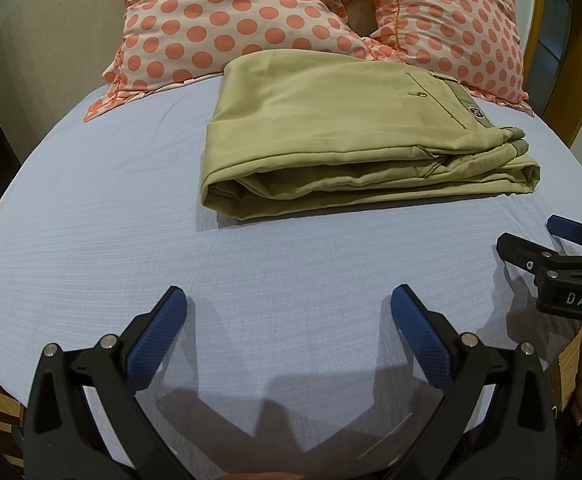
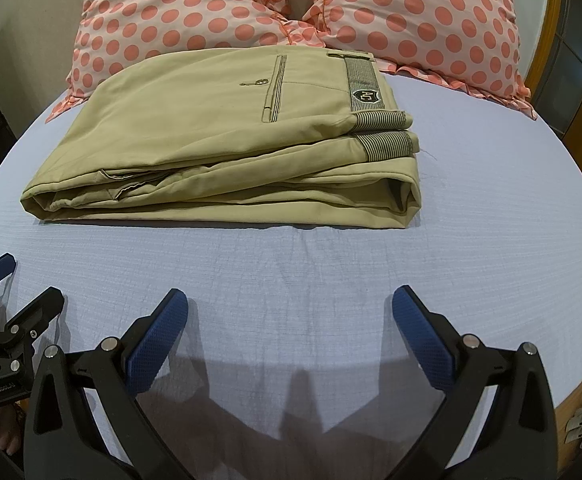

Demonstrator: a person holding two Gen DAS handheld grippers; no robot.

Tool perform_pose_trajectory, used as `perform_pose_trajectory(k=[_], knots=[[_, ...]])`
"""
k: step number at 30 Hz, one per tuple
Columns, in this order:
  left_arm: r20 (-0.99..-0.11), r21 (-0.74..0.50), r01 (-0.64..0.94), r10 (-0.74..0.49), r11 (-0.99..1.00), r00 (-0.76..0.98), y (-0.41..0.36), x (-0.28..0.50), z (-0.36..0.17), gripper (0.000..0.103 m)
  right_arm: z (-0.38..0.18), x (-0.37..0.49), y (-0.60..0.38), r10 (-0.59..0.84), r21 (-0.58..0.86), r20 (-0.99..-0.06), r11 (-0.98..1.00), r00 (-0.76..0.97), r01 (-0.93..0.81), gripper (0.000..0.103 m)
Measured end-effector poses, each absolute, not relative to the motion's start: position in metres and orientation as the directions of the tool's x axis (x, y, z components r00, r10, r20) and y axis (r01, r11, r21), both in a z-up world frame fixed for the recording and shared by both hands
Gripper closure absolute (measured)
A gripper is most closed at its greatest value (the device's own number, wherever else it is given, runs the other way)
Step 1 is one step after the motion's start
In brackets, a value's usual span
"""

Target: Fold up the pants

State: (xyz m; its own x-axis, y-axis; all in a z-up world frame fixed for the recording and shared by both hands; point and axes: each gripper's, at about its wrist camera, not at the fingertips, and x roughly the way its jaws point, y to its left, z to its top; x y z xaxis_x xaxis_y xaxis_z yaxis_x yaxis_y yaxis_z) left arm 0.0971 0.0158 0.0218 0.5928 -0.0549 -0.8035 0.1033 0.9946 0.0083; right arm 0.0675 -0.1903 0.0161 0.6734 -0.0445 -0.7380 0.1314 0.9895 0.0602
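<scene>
Khaki pants lie folded in a compact stack on the blue bedsheet, straight ahead of both grippers, long axis running left-right, far edge touching the polka-dot pillows. Left gripper and right gripper both hang with fingers spread and empty, short of the pants' near edge; the right looks slightly nearer. Only bare sheet lies between; the fold looks finished.

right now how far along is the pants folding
Done: the khaki pants lie in a compact stacked fold on the blue sheet, waistband on top. In hand: nothing; the left tongs and right tongs are open, clear of the fabric. Left: apparently nothing.
</scene>
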Motion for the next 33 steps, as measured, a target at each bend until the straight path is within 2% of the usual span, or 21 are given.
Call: perform_pose_trajectory(k=[33], knots=[[-0.817, 0.01, 0.107, -0.054, 0.994, 0.575, 0.0164, 0.0998, 0.0196, 0.002, 0.0167, 0.0702, -0.1896, -0.048, 0.062, -0.73, 0.989, 0.682, 0.136, 0.001]])
